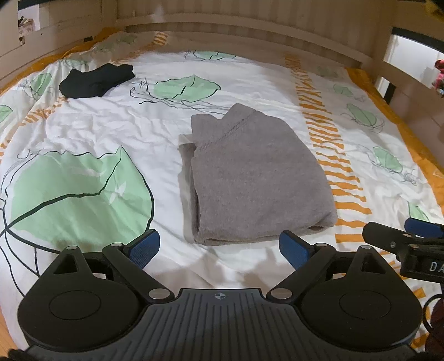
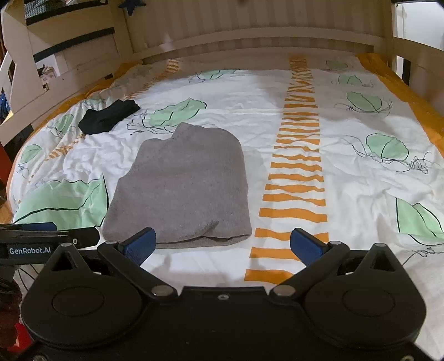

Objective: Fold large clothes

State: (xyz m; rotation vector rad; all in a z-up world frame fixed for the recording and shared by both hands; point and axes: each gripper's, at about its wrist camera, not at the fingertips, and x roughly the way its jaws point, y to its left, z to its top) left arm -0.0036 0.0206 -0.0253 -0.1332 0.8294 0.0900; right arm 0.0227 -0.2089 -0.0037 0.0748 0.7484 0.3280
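A grey sweater (image 1: 258, 177) is seen folded into a compact, roughly rectangular bundle, laid flat near the middle of the bed (image 1: 116, 133). Its layered edges are stacked along the left side in the left wrist view, and a ribbed seam is visible near its far end. In the right wrist view the same bundle (image 2: 183, 183) is seen just left of a band of orange stripes (image 2: 297, 172) printed on the bed cover.

The left claw (image 1: 219, 251) is held spread wide, with nothing between its blue pads (image 1: 145, 247); it is positioned just short of the sweater's near edge, apart from the fabric. The right claw (image 2: 222, 245) is likewise held wide apart and empty, its left pad (image 2: 140, 244) lying in front of the sweater's near edge in the picture; contact cannot be confirmed. Each claw is partly glimpsed at the edge of the other's view.

A smaller black garment (image 1: 95, 80) is found further back to the left, well apart from the sweater. The white cover is printed with large green leaves (image 1: 77, 194) and is edged in orange. The bed is bordered at the far side by a pale wooden slatted frame (image 1: 236, 25).
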